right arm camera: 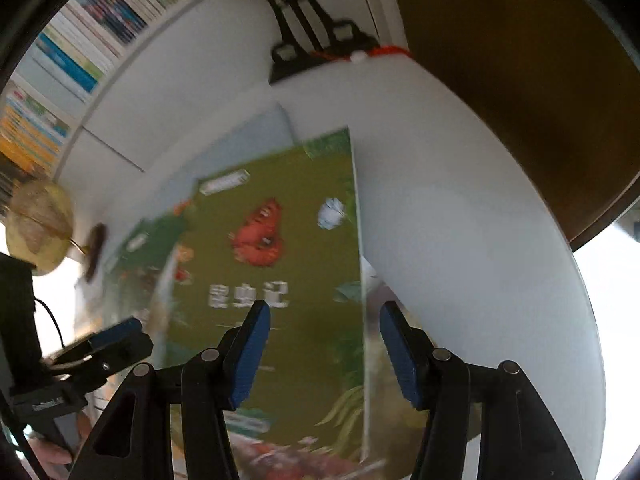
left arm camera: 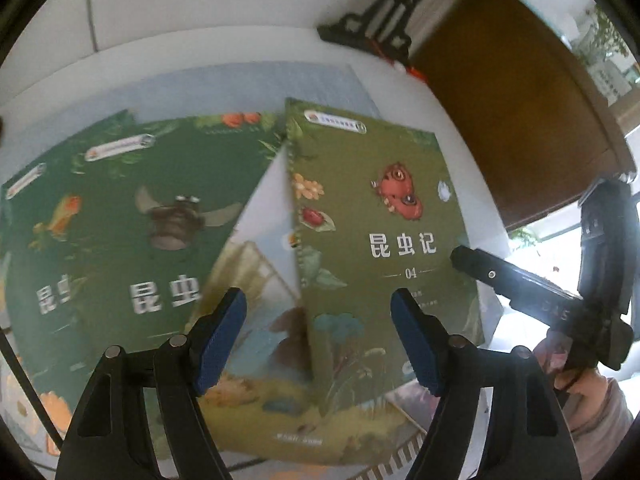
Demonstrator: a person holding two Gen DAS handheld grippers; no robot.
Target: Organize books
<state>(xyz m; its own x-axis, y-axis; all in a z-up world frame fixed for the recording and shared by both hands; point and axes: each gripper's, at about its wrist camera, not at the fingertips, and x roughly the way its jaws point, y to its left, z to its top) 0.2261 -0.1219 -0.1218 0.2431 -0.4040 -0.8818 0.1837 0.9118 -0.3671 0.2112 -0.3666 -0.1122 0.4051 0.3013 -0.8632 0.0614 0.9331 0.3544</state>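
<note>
Several picture books lie fanned out and overlapping on a white round table (left arm camera: 404,92). An olive book with a red butterfly (left arm camera: 384,236) lies on top at the right. A dark green book with a beetle (left arm camera: 160,208) lies to its left, over another green one (left arm camera: 28,248), and a landscape cover (left arm camera: 256,332) shows beneath them. My left gripper (left arm camera: 318,308) hovers open over the olive book's left edge, nothing between its pads. My right gripper (right arm camera: 324,316) stands open above the olive book (right arm camera: 280,240), straddling its right edge without touching it.
A brown wooden piece of furniture (left arm camera: 512,120) stands past the table's right rim. A black stand (left arm camera: 380,28) sits at the table's far edge. Bookshelves (right arm camera: 80,48) and a globe (right arm camera: 40,224) are at the left. A hand and sleeve (left arm camera: 592,396) hold the right gripper.
</note>
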